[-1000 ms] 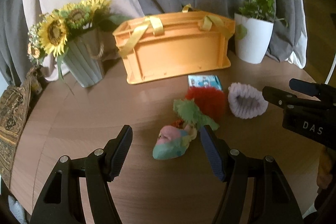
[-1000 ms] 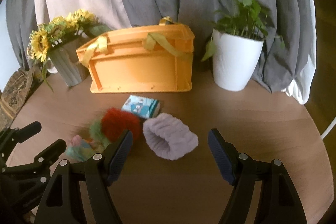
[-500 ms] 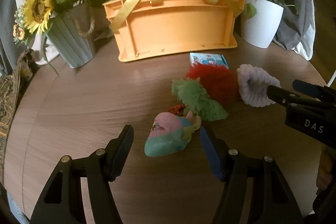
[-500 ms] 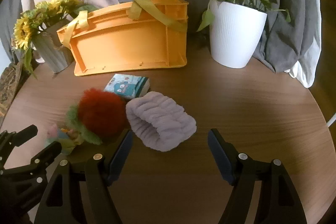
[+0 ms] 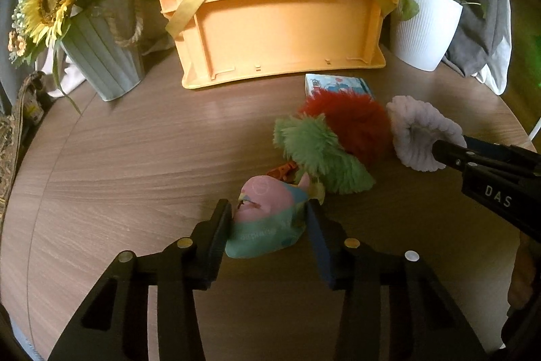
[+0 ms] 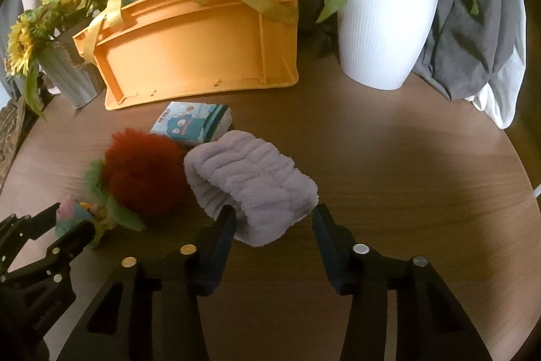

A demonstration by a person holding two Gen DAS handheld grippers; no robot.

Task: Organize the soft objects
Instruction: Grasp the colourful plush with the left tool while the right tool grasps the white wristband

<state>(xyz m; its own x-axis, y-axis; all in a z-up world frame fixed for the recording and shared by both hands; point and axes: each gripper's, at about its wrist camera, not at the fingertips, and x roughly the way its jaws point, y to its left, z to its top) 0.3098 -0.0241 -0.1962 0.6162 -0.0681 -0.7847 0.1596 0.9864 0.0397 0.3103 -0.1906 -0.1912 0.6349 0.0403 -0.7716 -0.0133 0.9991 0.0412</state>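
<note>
Pink-and-teal soft cloth toy (image 5: 267, 225) on wooden table (image 5: 135, 158), pinched between left gripper (image 5: 270, 219) fingers. Right gripper (image 6: 272, 222) parted, straddling fluffy lilac wristband (image 6: 250, 178). Advice: seat deeper, squeeze centrally, lift toward orange plastic crate (image 5: 280, 32).

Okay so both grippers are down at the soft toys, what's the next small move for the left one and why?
Probably close the left gripper the rest of the way. Its fingers already bracket the pink and teal soft toy, which lies on the table, so a firm squeeze comes before any lift toward the orange crate.
</note>
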